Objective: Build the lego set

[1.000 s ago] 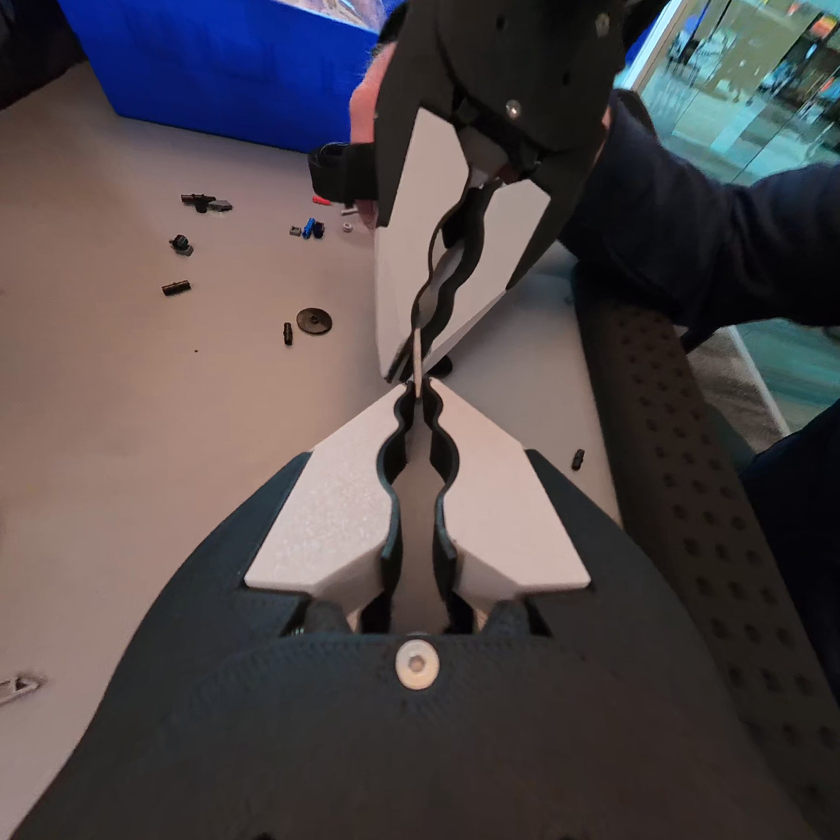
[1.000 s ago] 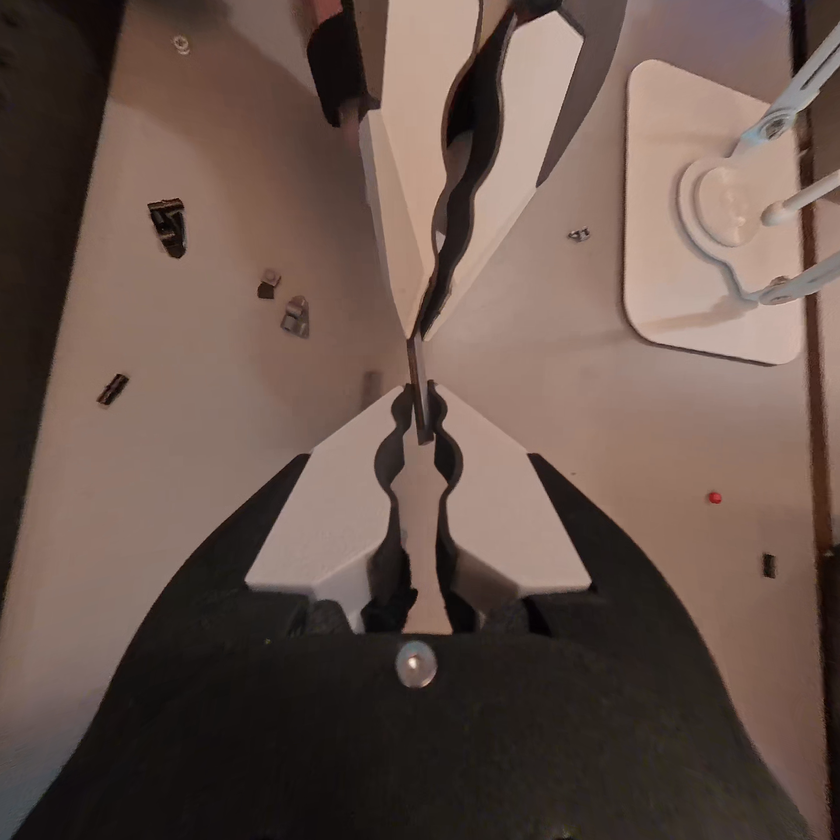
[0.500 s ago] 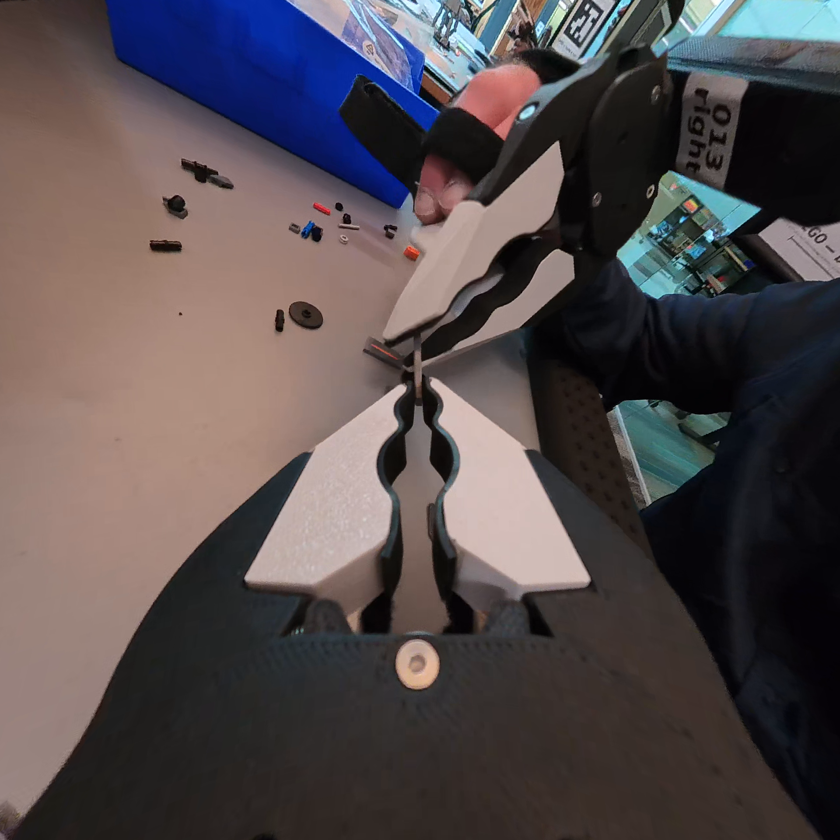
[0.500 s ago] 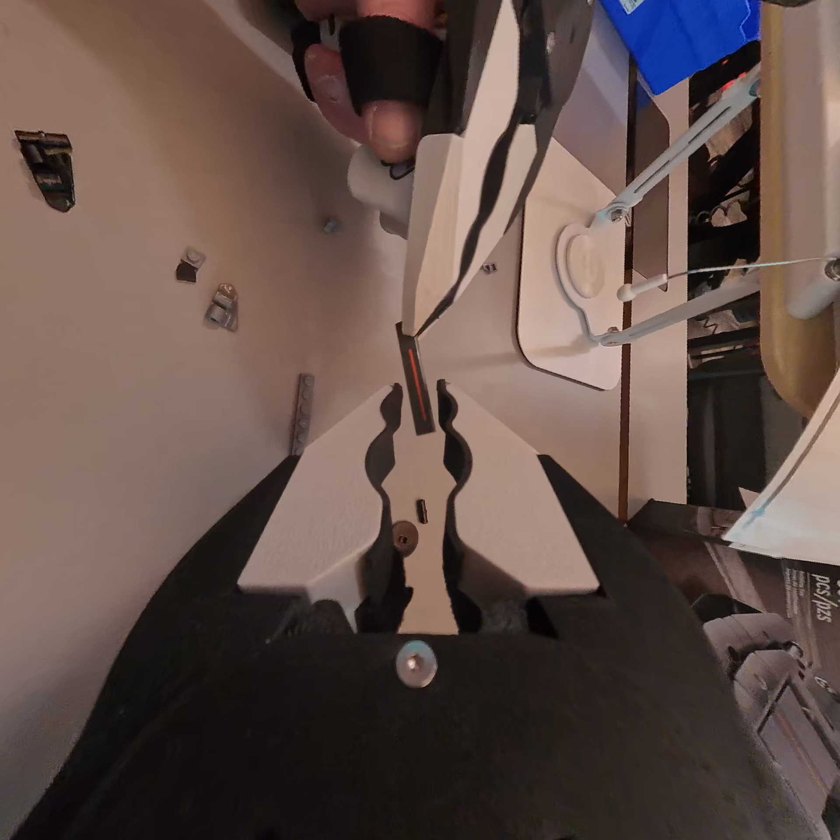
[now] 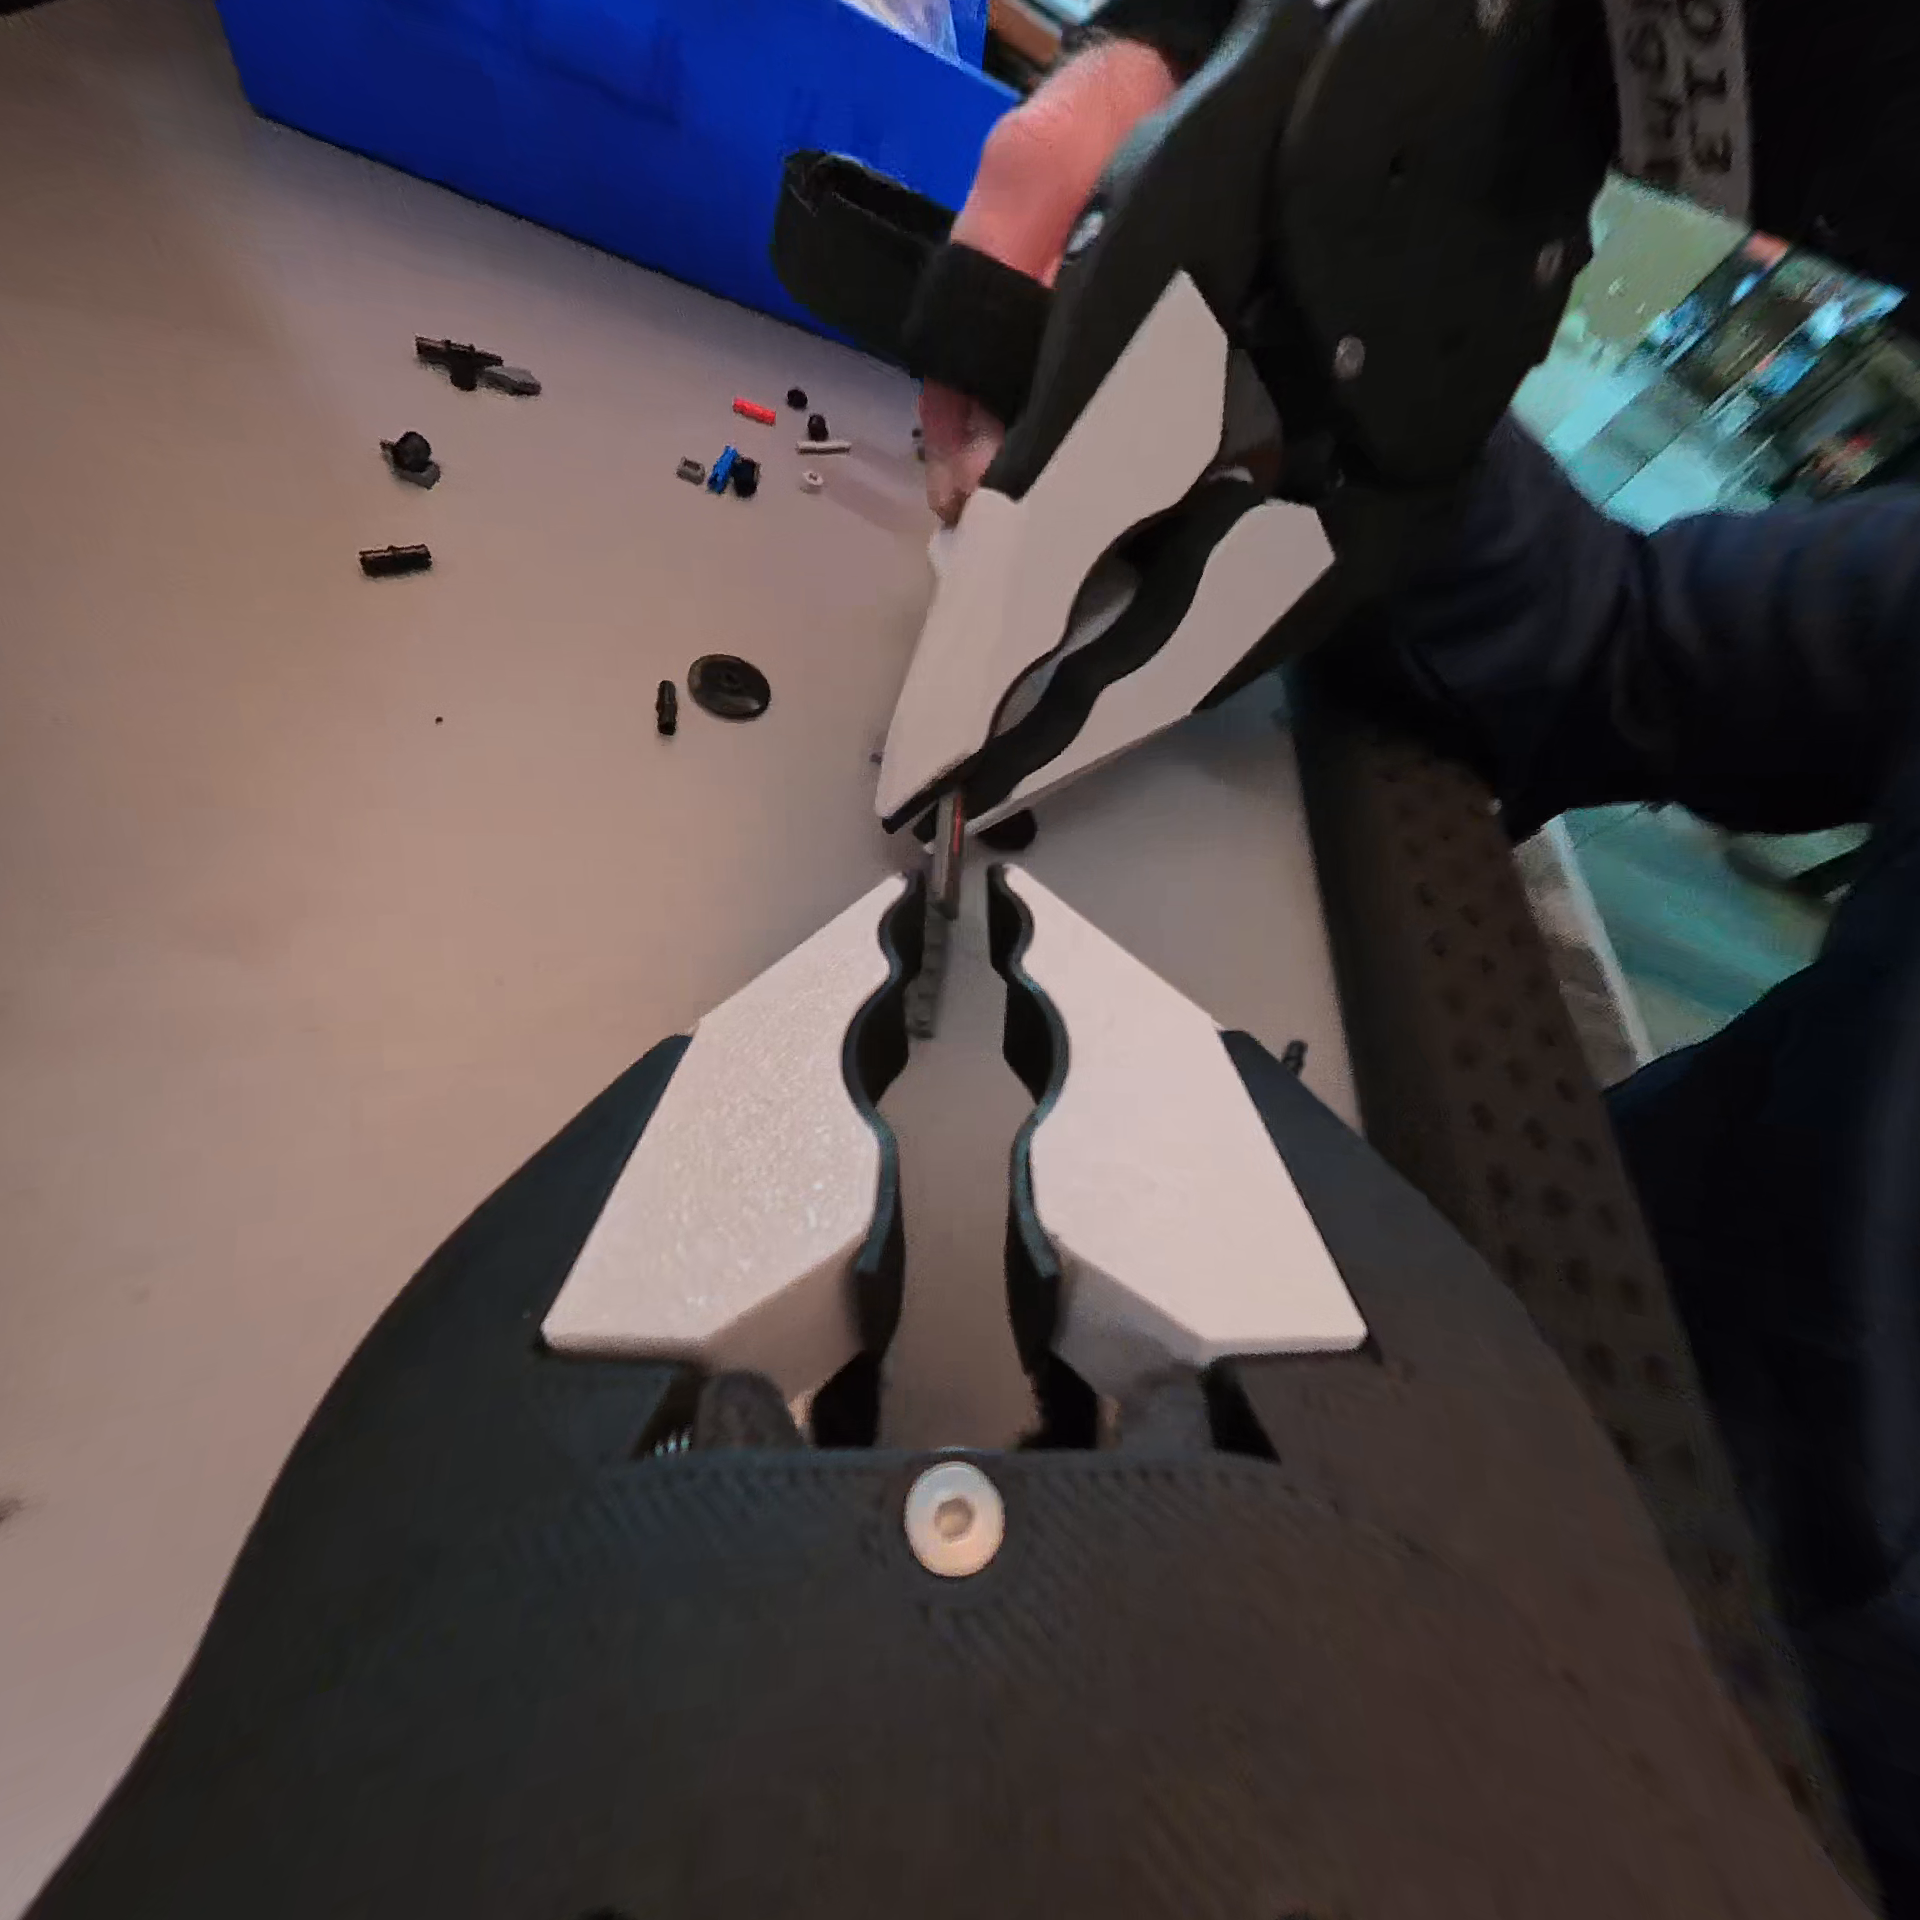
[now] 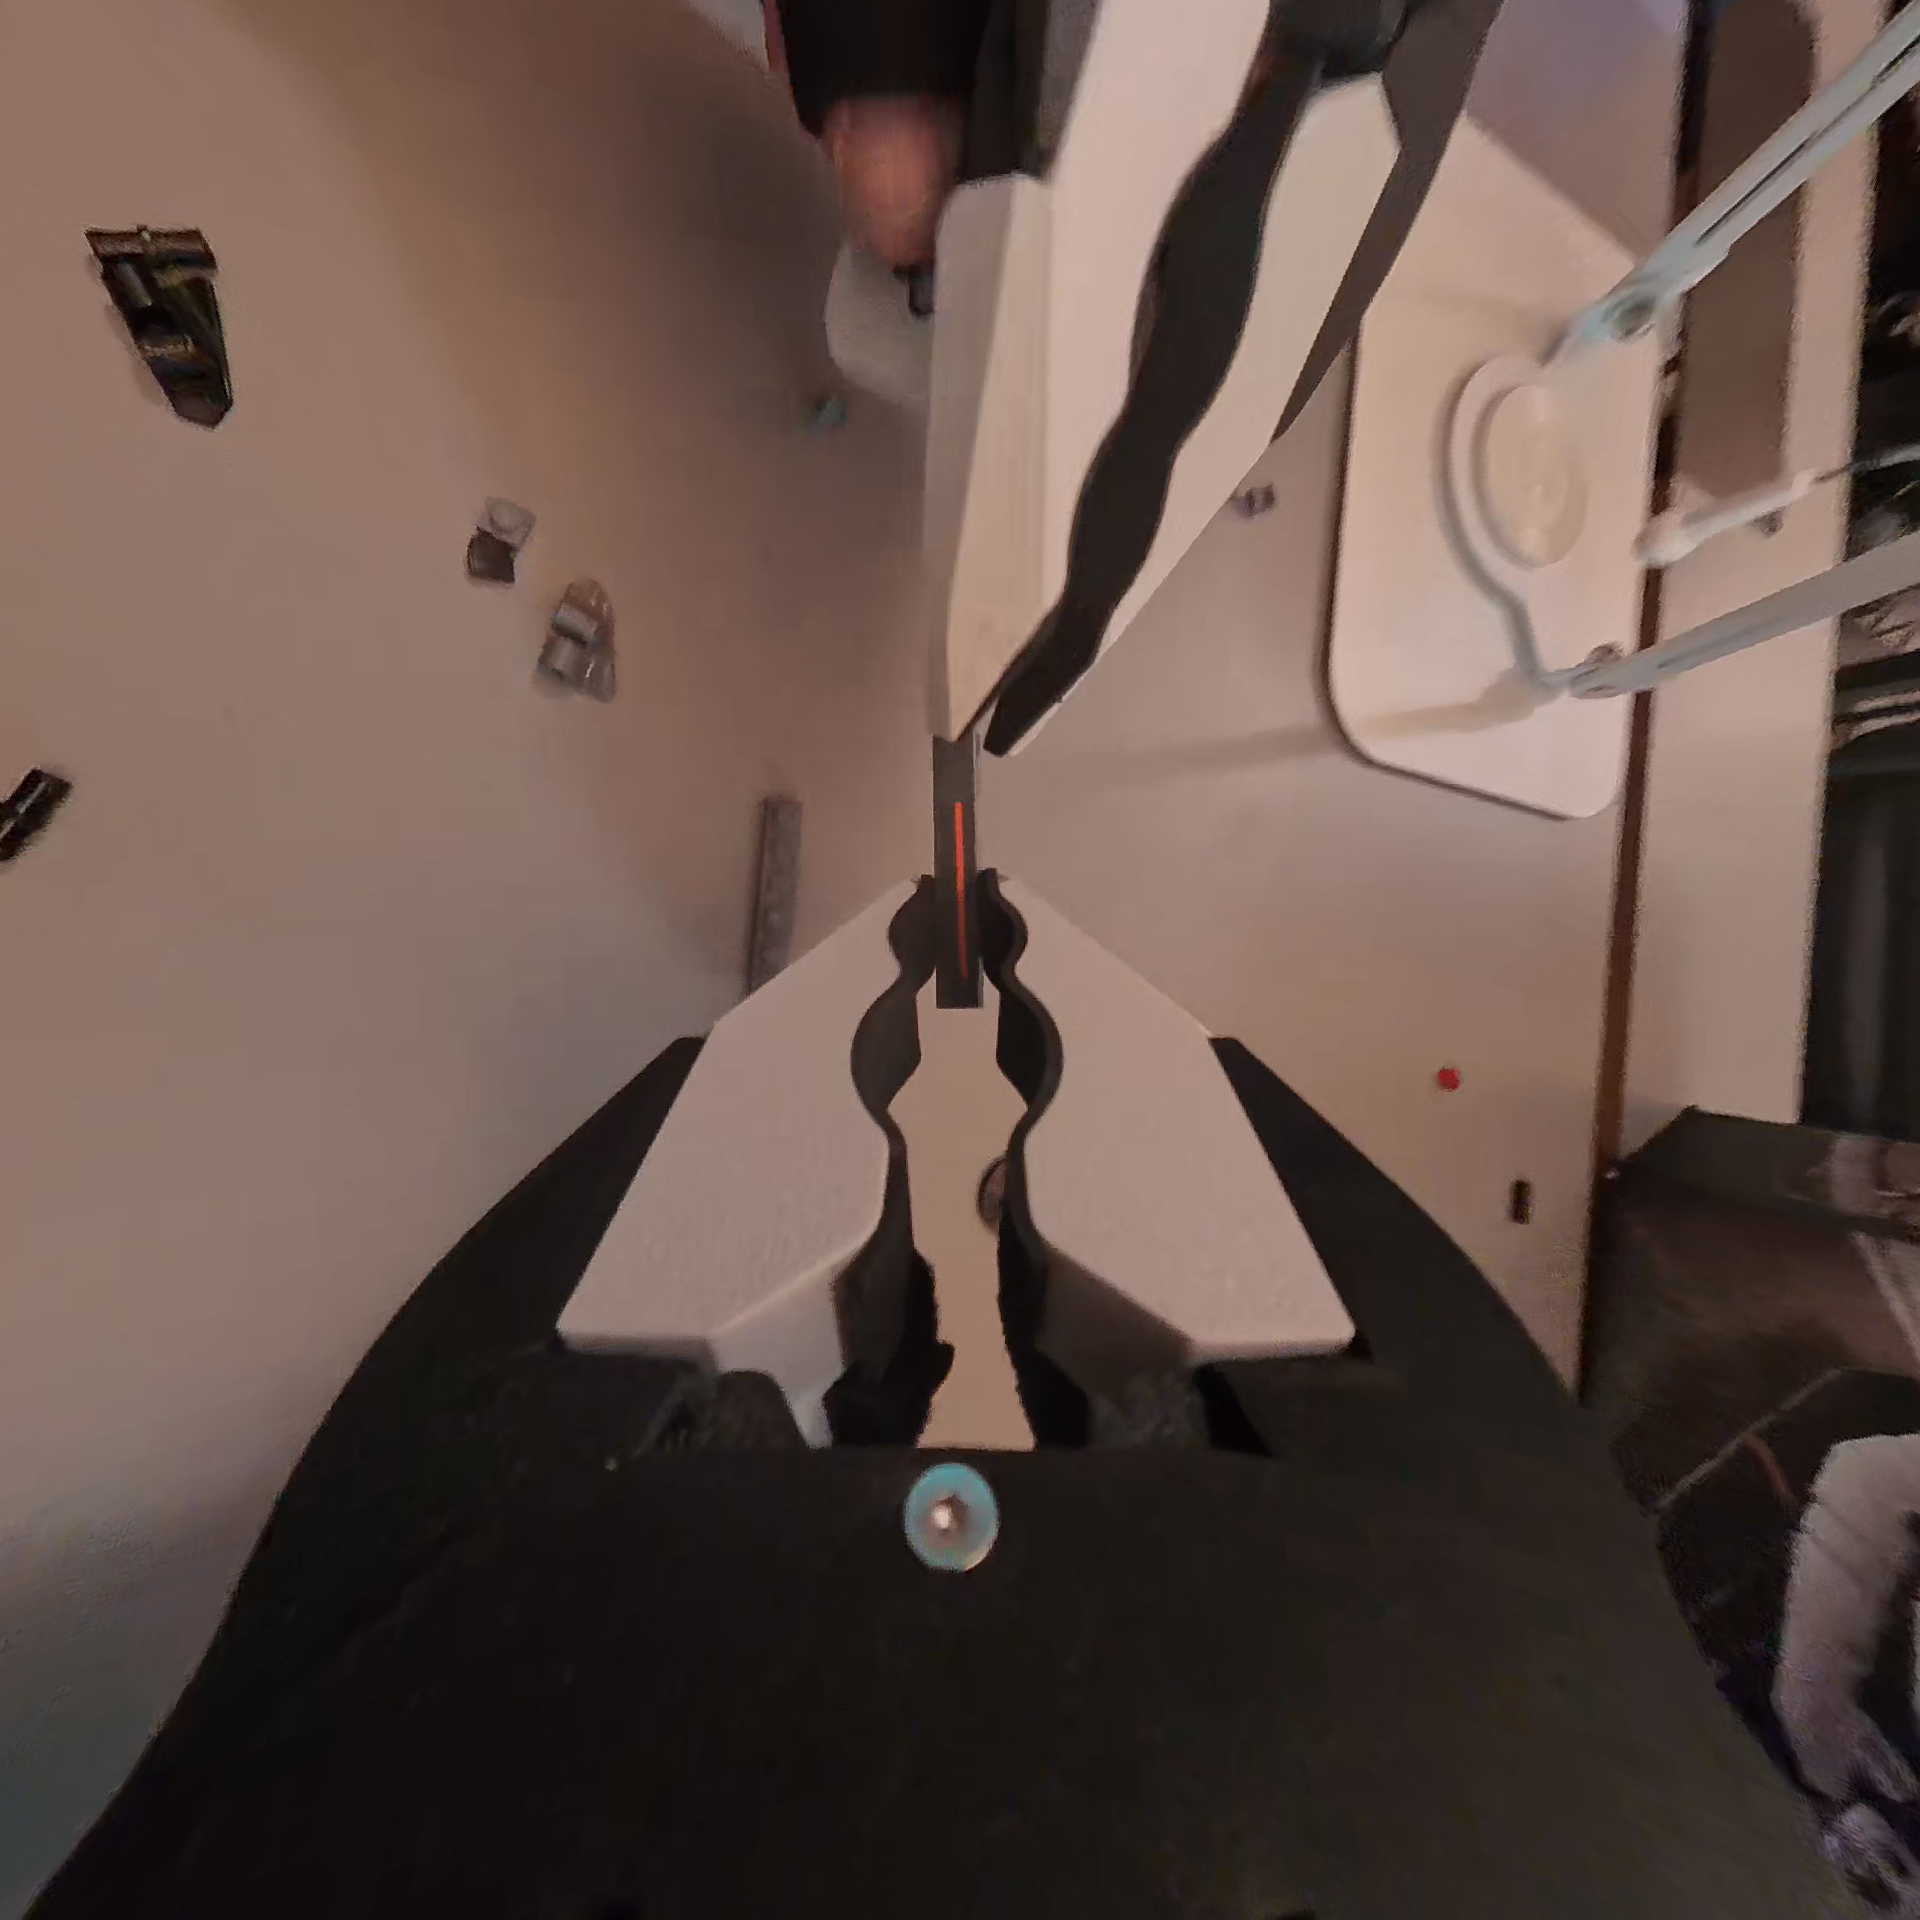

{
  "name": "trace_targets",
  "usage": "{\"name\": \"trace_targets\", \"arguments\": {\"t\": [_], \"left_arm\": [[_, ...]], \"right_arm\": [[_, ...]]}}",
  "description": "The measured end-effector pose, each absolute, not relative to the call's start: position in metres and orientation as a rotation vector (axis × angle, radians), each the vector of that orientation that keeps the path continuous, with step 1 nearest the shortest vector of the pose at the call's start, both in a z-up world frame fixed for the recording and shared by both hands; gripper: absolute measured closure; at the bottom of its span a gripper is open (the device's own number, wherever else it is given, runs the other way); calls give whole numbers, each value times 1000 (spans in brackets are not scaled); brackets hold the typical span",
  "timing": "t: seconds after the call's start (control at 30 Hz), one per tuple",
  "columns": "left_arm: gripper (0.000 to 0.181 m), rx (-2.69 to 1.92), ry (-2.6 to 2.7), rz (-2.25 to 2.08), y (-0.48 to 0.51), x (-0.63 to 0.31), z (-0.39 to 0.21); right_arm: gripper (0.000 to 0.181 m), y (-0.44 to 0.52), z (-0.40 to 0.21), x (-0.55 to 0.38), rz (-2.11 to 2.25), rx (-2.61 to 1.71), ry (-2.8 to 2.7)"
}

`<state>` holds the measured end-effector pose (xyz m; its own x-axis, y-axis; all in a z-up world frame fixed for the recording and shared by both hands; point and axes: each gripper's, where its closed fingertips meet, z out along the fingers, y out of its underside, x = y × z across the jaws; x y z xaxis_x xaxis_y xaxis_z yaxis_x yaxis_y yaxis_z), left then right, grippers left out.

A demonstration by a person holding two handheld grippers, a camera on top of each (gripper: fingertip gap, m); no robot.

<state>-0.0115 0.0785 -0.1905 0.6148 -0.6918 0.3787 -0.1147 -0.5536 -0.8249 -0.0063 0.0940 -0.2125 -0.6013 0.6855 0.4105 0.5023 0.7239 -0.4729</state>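
Note:
A thin dark lego plate (image 5: 943, 868) with a red stripe (image 6: 957, 914) is held in the air between my two grippers, which face each other tip to tip. My right gripper (image 6: 958, 883) is shut on its near end; in the left wrist view this gripper (image 5: 940, 816) comes in from the upper right. My left gripper (image 5: 954, 883) has its jaws slightly parted. The plate rests against its left pad with a gap on the other side. In the right wrist view the left gripper (image 6: 982, 740) hangs from above at the plate's far end.
Small loose parts lie on the grey table: a black disc (image 5: 727, 686), a blue pin (image 5: 722, 468), a long grey plate (image 6: 774, 894), grey pieces (image 6: 577, 644). A blue bin (image 5: 582, 125) stands at the back. There is also a white lamp base (image 6: 1475, 665) and a black perforated chair (image 5: 1507, 1039). The tips of both grippers are at nearly the same place. The black disc (image 5: 727, 686) sits 10 cm or so from the ends of my right fingers.
My left jaws have parted a little around the plate. The right gripper has swung round and its pads now sit against the plate. Both views have shifted.

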Motion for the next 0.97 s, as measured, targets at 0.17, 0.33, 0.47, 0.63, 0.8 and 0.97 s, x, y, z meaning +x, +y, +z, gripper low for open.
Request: {"name": "trace_targets", "arguments": {"t": [0.17,0.33,0.47,0.63,0.8,0.97], "left_arm": [[168,-2106,763,-752,77,-11,-211],[167,-2149,901,-625,72,-8,-229],[165,-2155,968,-602,69,-2,-237],[163,-2186,1035,-523,67,-2,-248],[163,-2203,1055,-497,66,-4,-254],[163,-2208,1070,-494,66,-1,-257]], "right_arm": [[176,98,-239,6,440,-1038,-2465],[176,94,-246,11,472,-1092,-2509],[176,90,-248,13,514,-1139,-2528],[176,86,-256,17,511,-1180,-2571],[176,87,-254,17,515,-1207,-2564],[176,82,-249,19,563,-1222,-2566]]}}
